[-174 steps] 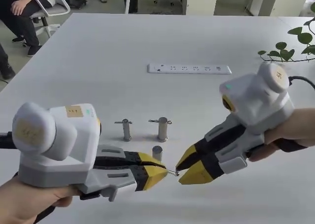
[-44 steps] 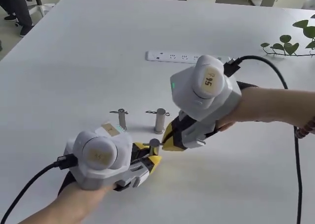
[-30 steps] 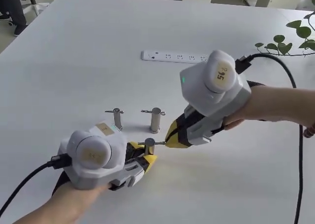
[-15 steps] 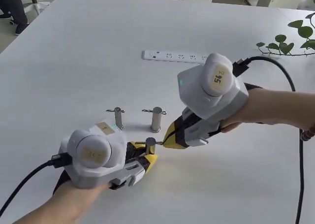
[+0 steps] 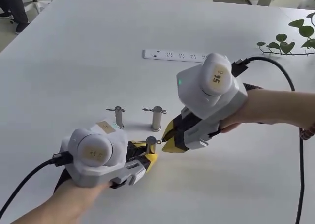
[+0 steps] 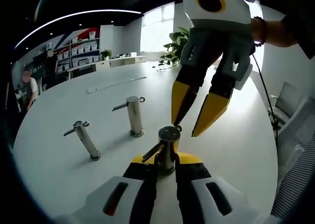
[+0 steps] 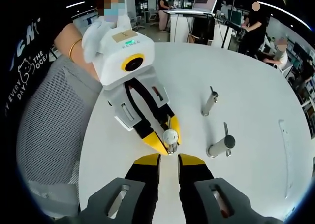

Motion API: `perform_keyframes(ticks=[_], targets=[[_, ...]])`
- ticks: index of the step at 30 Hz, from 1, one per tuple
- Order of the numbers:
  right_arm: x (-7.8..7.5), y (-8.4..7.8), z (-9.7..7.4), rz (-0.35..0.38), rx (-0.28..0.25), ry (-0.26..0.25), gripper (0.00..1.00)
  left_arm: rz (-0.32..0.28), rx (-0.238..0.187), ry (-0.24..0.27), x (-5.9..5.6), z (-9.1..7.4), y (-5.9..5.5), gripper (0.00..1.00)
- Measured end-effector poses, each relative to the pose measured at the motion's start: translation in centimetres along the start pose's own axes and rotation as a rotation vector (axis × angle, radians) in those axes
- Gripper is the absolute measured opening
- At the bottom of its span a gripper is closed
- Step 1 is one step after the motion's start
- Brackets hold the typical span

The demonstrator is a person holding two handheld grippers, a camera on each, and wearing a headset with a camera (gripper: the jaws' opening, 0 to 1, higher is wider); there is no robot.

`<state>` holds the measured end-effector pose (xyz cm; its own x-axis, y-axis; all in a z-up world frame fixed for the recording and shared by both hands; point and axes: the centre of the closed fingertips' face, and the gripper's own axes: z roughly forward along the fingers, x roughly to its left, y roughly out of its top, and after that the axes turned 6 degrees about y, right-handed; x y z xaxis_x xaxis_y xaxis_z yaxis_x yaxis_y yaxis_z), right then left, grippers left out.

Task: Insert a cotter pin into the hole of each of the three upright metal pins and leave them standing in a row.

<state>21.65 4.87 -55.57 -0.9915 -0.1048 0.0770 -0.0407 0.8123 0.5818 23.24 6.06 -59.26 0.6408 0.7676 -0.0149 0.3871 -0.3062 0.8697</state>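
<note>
Clamped on the cotter pin half a second ago, now parted to a modest gap, holding nothing, and drawn back just to 2 o'clock of the third metal pin: so with the right tool. Cotter pin left threaded through the hole near the top, ring end toward the right tool, straight end jutting out the opposite side. Third metal pin upright, still pinched low on its shaft by the left tool, near 6 o'clock of the thicker metal pin, with the thin metal pin beside that on the tabletop, both already fitted. By judgement, all three insertions done; remaining, setting this one in line and releasing without a topple.
</note>
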Motion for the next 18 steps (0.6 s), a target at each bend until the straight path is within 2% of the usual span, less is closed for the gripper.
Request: perform_keyframes(ticks=[1, 2, 4, 8, 11, 14, 18], targets=[[0.0, 0.2, 0.0, 0.013, -0.013, 0.001, 0.11, -0.001, 0.000, 0.000, 0.0, 0.0, 0.0, 0.12], [0.2, 0.8, 0.0, 0.034, -0.055, 0.014, 0.11, -0.001, 0.000, 0.000, 0.0, 0.0, 0.0, 0.12], [0.1, 1.4, 0.0, 0.063, -0.098, 0.015, 0.12, 0.001, 0.001, 0.000, 0.0, 0.0, 0.0, 0.12], [-0.2, 1.8, 0.2, 0.041, -0.104, -0.009, 0.14, 0.002, 0.006, 0.003, 0.0, 0.1, -0.1, 0.12], [0.0, 1.7, 0.6, 0.037, -0.098, -0.002, 0.14, 0.019, 0.042, 0.010, 0.1, 0.4, -0.8, 0.12], [-0.1, 1.5, 1.0, 0.022, -0.087, -0.011, 0.14, 0.010, 0.034, 0.010, 0.1, 0.3, -0.8, 0.12], [-0.3, 1.5, 1.5, 0.011, -0.094, -0.027, 0.14, 0.026, 0.032, 0.005, 0.2, 0.3, -0.7, 0.12]])
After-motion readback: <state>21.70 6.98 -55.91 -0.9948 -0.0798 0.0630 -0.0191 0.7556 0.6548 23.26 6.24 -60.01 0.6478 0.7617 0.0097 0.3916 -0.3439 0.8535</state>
